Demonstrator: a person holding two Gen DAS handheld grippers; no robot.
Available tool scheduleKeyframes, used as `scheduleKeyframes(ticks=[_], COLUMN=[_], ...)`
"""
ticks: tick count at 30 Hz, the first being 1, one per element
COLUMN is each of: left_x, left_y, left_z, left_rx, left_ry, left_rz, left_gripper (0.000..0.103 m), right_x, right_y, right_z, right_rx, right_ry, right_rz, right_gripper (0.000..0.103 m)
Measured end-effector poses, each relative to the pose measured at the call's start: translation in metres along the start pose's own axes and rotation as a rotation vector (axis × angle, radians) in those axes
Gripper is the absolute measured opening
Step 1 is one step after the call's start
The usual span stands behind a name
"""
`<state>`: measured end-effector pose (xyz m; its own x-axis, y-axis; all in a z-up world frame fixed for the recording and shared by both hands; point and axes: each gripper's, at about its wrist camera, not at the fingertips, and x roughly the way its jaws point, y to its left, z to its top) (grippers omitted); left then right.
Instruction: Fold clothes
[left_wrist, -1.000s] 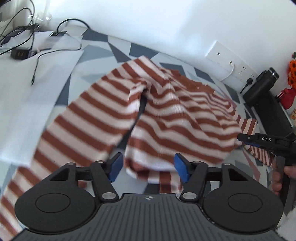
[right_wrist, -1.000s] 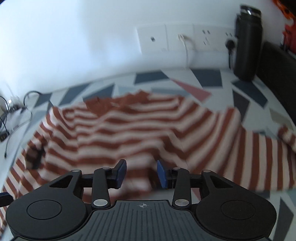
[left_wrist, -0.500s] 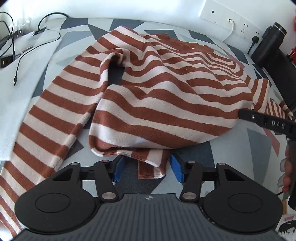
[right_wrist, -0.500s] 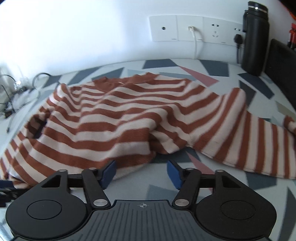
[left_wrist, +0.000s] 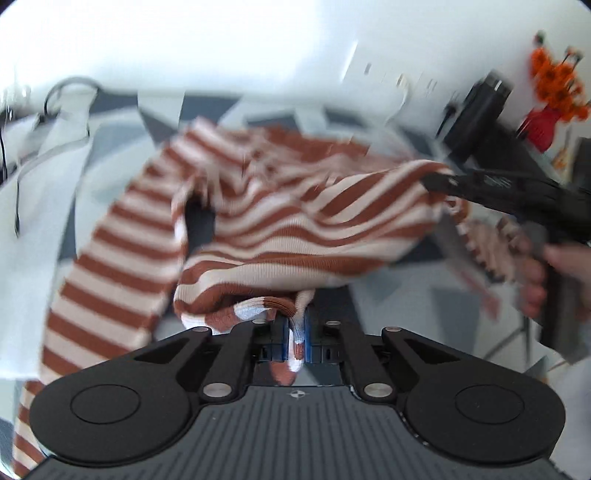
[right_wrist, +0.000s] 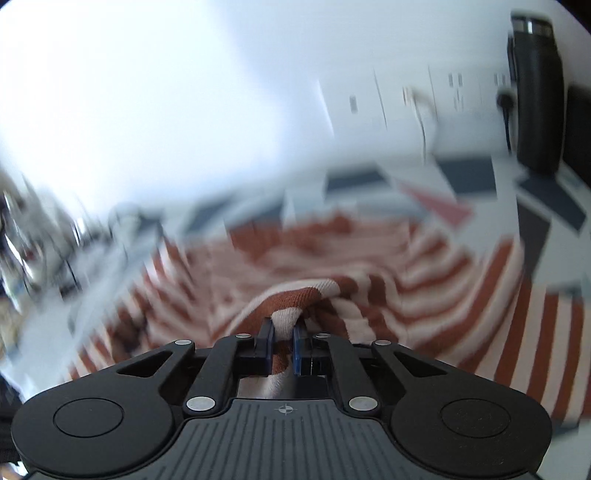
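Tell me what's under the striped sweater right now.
Under the striped sweater lies the geometric-patterned tabletop, showing grey and white shapes around its edges. A white cloth lies beside its left sleeve. Anything beneath the sweater's middle is covered.

The left tongs (left_wrist: 294, 334) sit at the lower centre of the left wrist view; their 2 blue pads have just closed on a fold of striped sweater (left_wrist: 280, 236). The right tongs (right_wrist: 283, 341) have likewise just closed, pinching the sweater. A hand (left_wrist: 535, 280) grips the right tool's handle at the right edge.
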<state>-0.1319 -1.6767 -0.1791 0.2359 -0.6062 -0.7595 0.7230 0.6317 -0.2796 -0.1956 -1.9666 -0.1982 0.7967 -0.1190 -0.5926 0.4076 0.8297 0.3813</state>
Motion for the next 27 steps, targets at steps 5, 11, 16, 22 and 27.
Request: scheduleKeyframes(ticks=[5, 11, 16, 22, 27], left_x=[0.013, 0.035, 0.033, 0.033, 0.036], left_y=[0.029, 0.055, 0.063, 0.071, 0.067], left_z=[0.016, 0.025, 0.029, 0.030, 0.027], left_rx=[-0.128, -0.259, -0.272, -0.305, -0.294], left_ry=[-0.027, 0.002, -0.027, -0.035, -0.026], left_rz=[-0.002, -0.017, -0.009, 0.019, 0.039], left_gripper=[0.008, 0.008, 0.008, 0.008, 0.008], right_x=[0.045, 0.066, 0.017, 0.028, 0.065], right_y=[0.011, 0.020, 0.011, -0.007, -0.010], right_z=[0.042, 0.033, -0.005, -0.043, -0.041], right_rx=[0.047, 0.073, 0.054, 0.063, 0.070], right_ry=[-0.067, -0.017, -0.031, 0.084, 0.076], right_rz=[-0.011, -0.054, -0.112, -0.213, -0.277], right_gripper=[0.029, 0.044, 0.052, 0.038, 0.036])
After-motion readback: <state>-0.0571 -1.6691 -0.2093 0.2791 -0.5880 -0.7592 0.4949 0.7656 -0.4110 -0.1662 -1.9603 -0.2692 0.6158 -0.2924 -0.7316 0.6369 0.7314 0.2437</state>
